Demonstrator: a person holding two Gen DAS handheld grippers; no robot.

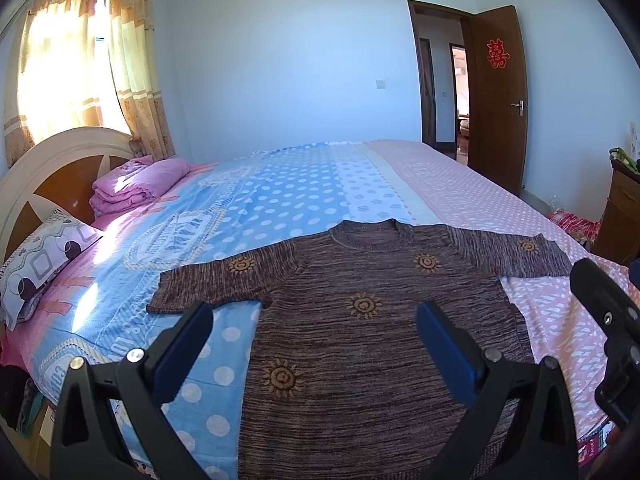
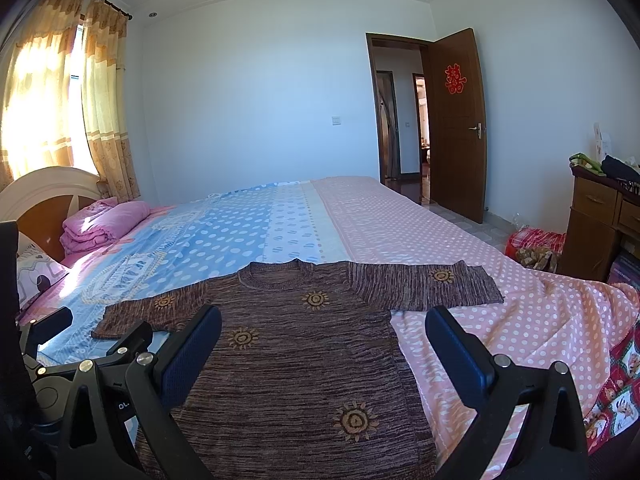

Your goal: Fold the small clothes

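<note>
A brown knitted sweater [image 1: 360, 332] with orange sun motifs lies flat and face up on the bed, both short sleeves spread out sideways; it also shows in the right wrist view [image 2: 296, 364]. My left gripper [image 1: 316, 332] hovers open above the sweater's lower left part, nothing between its blue pads. My right gripper [image 2: 324, 340] is open too, over the sweater's lower right side. The right gripper's body [image 1: 612, 328] shows at the right edge of the left wrist view, and the left gripper's body [image 2: 60, 360] at the left edge of the right wrist view.
The bed [image 1: 460, 184] carries a blue and pink dotted sheet. A folded pink blanket [image 1: 132, 188] and a patterned pillow [image 1: 44, 256] lie by the headboard [image 1: 60, 160]. A wooden dresser [image 2: 600, 224] and red cloth [image 2: 536, 248] stand to the right. A brown door [image 2: 460, 128] is open.
</note>
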